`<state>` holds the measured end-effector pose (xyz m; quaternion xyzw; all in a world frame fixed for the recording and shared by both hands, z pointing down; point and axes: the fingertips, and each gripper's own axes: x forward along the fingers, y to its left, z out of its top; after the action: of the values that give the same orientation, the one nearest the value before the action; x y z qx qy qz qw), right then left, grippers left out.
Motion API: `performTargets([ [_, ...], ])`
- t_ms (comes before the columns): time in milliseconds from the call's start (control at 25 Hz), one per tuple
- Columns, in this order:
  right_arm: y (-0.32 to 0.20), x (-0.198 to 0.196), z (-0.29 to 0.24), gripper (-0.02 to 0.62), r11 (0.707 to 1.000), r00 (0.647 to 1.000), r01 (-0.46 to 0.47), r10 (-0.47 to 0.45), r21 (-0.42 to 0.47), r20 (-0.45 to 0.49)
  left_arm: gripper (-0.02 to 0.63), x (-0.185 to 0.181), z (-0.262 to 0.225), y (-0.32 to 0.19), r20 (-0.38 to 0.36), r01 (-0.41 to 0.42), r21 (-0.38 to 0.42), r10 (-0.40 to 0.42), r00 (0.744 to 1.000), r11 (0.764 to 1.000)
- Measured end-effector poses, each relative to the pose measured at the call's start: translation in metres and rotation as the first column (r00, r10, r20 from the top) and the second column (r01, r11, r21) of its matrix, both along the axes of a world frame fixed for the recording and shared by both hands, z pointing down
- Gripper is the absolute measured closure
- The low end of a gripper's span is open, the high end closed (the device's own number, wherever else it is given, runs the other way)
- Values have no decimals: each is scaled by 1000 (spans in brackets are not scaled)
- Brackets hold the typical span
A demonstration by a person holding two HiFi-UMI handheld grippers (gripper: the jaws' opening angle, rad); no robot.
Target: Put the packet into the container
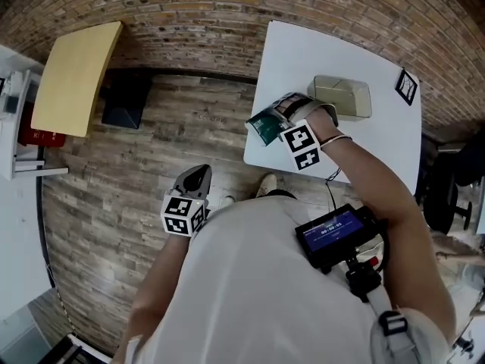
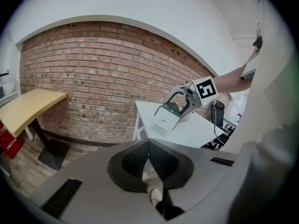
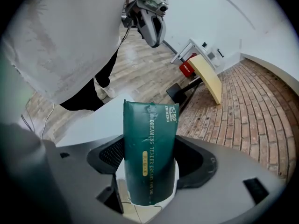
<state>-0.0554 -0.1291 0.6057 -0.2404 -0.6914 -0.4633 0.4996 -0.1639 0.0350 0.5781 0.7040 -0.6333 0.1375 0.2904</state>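
My right gripper point(image 1: 270, 124) is shut on a dark green packet point(image 1: 265, 128) and holds it in the air over the near left corner of the white table point(image 1: 303, 51). In the right gripper view the packet point(image 3: 149, 157) stands upright between the jaws, white print facing the camera. The container point(image 1: 342, 97), a pale open box, sits on the table just right of that hand. My left gripper point(image 1: 197, 179) hangs low over the wooden floor, left of the table, its jaws together and nothing in them. Its own view shows the packet point(image 2: 167, 118) from afar.
A yellow table point(image 1: 76, 74) stands at the far left by the brick wall point(image 1: 189, 6), with a red object point(image 1: 34, 131) beside it. A square black marker point(image 1: 406, 86) lies on the white table's right edge. A black device point(image 1: 337, 233) hangs at the person's chest.
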Motion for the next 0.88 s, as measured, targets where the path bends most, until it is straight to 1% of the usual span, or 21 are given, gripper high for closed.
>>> performTargets([
  [200, -12, -1, -21, 264, 998, 997, -67, 66, 7, 50, 597, 3, -3, -16, -1, -41, 11, 41, 999, 999],
  [440, -29, 3, -44, 262, 989, 985, -142, 138, 32, 99, 597, 13, -7, -43, 6, -117, 33, 117, 993, 993],
  [640, -53, 10, -70, 262, 972, 961, -230, 218, 53, 167, 597, 26, -15, -65, 12, -187, 51, 186, 982, 981],
  [880, -78, 35, -93, 262, 943, 925, -328, 309, 53, 223, 597, 48, -20, -85, 18, -264, 59, 263, 965, 963],
])
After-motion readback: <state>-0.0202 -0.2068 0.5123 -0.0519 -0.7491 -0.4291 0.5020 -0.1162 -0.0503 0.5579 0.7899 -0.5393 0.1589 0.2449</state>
